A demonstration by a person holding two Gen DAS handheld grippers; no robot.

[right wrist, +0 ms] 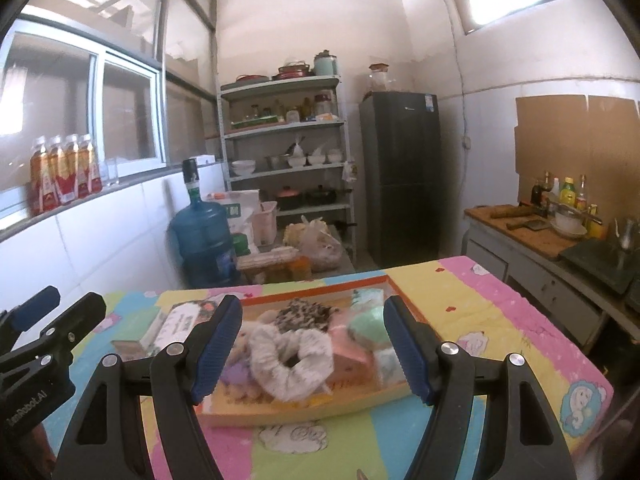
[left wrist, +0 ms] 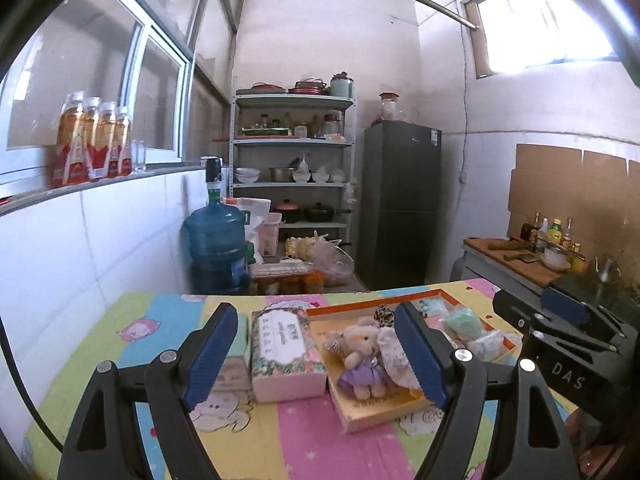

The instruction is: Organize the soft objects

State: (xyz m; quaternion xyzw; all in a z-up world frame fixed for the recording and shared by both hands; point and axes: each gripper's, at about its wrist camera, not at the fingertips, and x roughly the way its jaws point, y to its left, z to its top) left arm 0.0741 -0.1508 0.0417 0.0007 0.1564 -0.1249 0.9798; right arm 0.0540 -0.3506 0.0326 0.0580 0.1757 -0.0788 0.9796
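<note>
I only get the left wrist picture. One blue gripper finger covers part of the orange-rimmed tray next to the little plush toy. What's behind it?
Observer: A white ruffled scrunchie, seen whole as a closed ring, right beside the plush toy.
Operator: And the spotted bit peeking out farther back?
Observer: That is a leopard-print scrunchie, lying behind the white one inside the tray.
Operator: Is the other gripper holding anything?
Observer: No. The right gripper is open, its jaws wide apart and clamping nothing.
</note>
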